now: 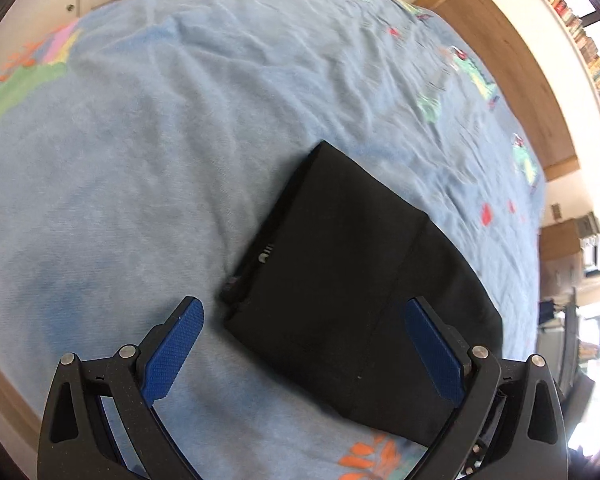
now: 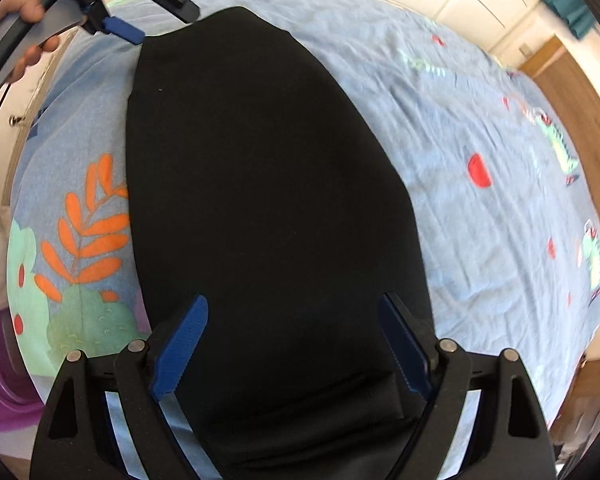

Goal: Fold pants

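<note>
Smooth black pants (image 2: 260, 200) lie folded in a rounded slab on the wrinkled blue bed (image 1: 140, 160); left tongs (image 1: 304, 312) and right tongs (image 2: 294, 308) gape released, textured blue pads (image 1: 172, 356) spread.

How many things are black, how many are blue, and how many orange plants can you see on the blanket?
Black: 1, the folded pants
Blue: 3, the left gripper with blue pads, the right gripper with blue pads, and the bedspread
Orange: 1 leafy plant print
Total: 5
</note>
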`<state>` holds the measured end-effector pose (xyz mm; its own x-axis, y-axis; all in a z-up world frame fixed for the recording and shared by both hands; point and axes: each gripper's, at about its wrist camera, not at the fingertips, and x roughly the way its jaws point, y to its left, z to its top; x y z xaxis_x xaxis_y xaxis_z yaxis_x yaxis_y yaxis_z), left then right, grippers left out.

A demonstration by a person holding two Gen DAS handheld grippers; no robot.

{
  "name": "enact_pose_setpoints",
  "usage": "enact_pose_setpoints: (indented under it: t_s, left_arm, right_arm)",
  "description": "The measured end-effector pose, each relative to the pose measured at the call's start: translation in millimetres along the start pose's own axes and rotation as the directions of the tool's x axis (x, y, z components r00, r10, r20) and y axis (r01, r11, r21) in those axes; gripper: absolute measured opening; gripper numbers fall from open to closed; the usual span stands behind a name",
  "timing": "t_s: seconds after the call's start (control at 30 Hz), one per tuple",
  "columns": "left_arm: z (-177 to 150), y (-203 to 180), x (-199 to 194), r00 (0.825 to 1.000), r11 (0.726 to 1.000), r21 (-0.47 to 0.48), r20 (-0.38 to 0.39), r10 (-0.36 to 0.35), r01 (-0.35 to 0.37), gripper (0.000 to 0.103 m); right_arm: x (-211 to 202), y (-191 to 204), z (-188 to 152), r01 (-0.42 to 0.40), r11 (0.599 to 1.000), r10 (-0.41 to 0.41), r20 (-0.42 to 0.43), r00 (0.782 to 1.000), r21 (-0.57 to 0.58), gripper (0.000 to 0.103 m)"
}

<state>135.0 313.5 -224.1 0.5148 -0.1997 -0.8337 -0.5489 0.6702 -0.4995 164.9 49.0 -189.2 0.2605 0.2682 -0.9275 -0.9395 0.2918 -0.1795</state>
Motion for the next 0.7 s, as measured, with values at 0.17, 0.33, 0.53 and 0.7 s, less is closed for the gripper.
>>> enact_pose_setpoints:
  t_s: [0.17,0.33,0.53,0.7]
  left_arm:
    - [-0.3,-3.7,2.7,0.999,0.998,0.034,0.001,-0.048,0.048,0.099]
    - [4.4,13.6,11.5,0.997,0.996,-0.032,-0.016,-0.08,0.079,0.099]
    - [8.2,17.2,14.7,0.997,0.996,-0.035,-0.017,-0.082,0.081,0.099]
    - [13.4,14.4,13.4,0.991,0.991,-0.044,-0.016,-0.13,0.129,0.098]
  right_arm:
    - [8.7,-2.1,3.6,-0.01,1.0,0.01,-0.025,1.0,0.003,0.103]
    - [16.1,-2.7,9.5,-0.019,1.0,0.019,-0.028,0.999,-0.019,0.103]
    - [21.5,-6.0,9.7,-0.024,0.999,0.023,-0.035,0.999,-0.022,0.103]
    - [26.1,-5.6,10.2,-0.025,0.999,0.023,-0.047,0.999,-0.025,0.103]
